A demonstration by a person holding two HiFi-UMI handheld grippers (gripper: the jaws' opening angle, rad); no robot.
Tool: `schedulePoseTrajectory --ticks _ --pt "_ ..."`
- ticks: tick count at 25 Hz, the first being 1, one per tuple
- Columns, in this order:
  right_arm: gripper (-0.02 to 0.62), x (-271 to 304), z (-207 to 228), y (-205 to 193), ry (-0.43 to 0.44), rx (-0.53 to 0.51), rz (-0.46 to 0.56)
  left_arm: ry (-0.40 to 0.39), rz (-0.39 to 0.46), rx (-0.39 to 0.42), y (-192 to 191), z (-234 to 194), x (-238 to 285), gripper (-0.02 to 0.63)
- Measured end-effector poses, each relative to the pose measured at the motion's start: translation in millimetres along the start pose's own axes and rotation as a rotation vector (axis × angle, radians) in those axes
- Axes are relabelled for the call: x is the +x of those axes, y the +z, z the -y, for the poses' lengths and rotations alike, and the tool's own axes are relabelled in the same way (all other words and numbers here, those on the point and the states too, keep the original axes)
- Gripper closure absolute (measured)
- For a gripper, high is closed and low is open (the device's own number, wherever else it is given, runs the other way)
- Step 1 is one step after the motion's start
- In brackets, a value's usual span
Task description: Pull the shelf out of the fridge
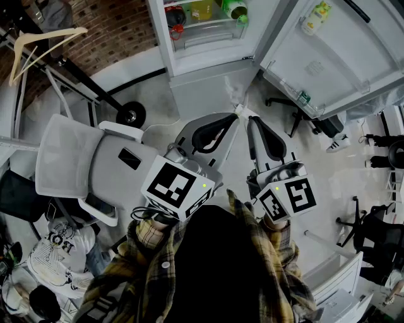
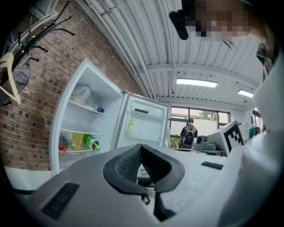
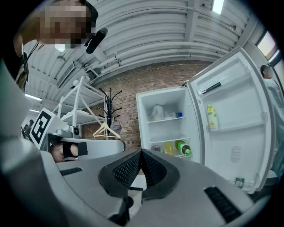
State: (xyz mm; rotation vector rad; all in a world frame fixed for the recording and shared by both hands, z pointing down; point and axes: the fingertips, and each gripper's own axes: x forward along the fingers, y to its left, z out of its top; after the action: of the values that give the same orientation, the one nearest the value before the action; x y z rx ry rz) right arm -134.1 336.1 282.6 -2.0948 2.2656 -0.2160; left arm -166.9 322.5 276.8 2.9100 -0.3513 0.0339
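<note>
- fridge [image 1: 203,74] sits at 12 o'clock, door [image 1: 341,57] swung wide open toward 2
- shelf [image 1: 205,23] is inside it, green bottle [image 1: 235,7] on top, well apart from both claws
- left gripper [image 1: 237,113] and right gripper [image 1: 250,118]: jaws pressed together, nothing between them

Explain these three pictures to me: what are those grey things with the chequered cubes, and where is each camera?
There is no robot: a person holds one claw in each hand. The downward picture comes from a camera on the person's head and shows the left claw and right claw. The other two come from cameras riding on each claw, looking along its jaws. Both claws are shut and empty, short of the open fridge, whose shelves hold bottles. The marked cubes are part of the claws.
</note>
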Motion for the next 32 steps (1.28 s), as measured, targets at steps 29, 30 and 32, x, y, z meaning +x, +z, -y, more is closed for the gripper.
schedulePoseTrajectory --ticks 29,30,32 --pt "0.577 -22 19 1 0.048 0.042 0.008 0.047 0.023 -0.025 -2 18 14 0.603" --pt "0.577 -25 20 1 0.054 0.042 0.008 0.053 0.026 -0.025 -2 21 13 0.603" --pt "0.577 -30 21 0 0.063 0.043 0.008 0.065 0.026 -0.026 -4 25 12 0.603"
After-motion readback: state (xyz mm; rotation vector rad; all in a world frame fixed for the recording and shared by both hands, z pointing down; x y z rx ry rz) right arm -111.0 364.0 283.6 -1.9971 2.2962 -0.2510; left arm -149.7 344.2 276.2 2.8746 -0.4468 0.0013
